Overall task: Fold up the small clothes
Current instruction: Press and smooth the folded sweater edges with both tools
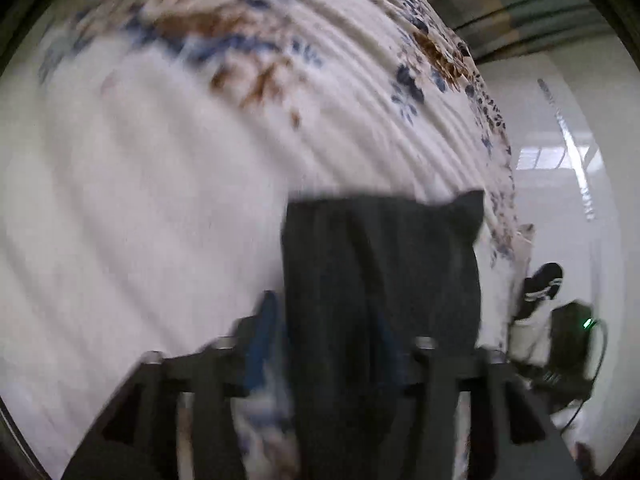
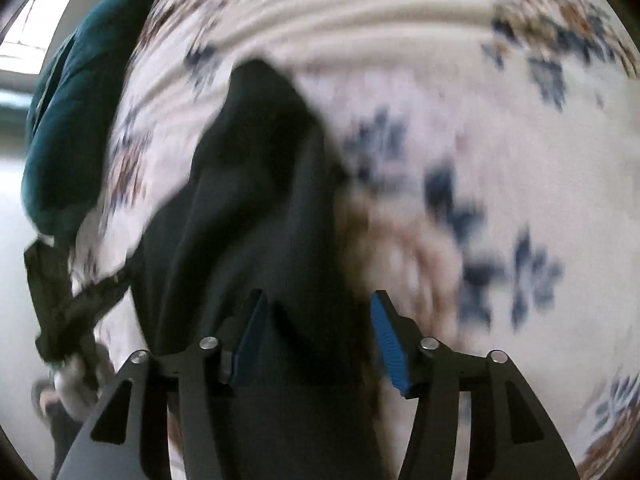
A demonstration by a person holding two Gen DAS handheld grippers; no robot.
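We judge that we are in the middle of a fold: the dark garment hangs or drapes in front of both cameras, over a floral cloth that covers what seems to be a bed or worktop; we cannot tell which.

In the left wrist view the left gripper has the garment running down between its jaws, which stand fairly close on either side of it. Blur keeps us from saying whether they pinch it.

In the right wrist view the right gripper has its jaws wide, blue pads showing, with the garment lying between them and touching the left pad only.

The garment looks soft and thin, creased lengthwise, one corner poking up in each view. A teal bundle sits at the cloth's far edge.

Next, we think, the right jaws need to close on the fabric so both ends are held, and then the piece can be carried over and laid flat.
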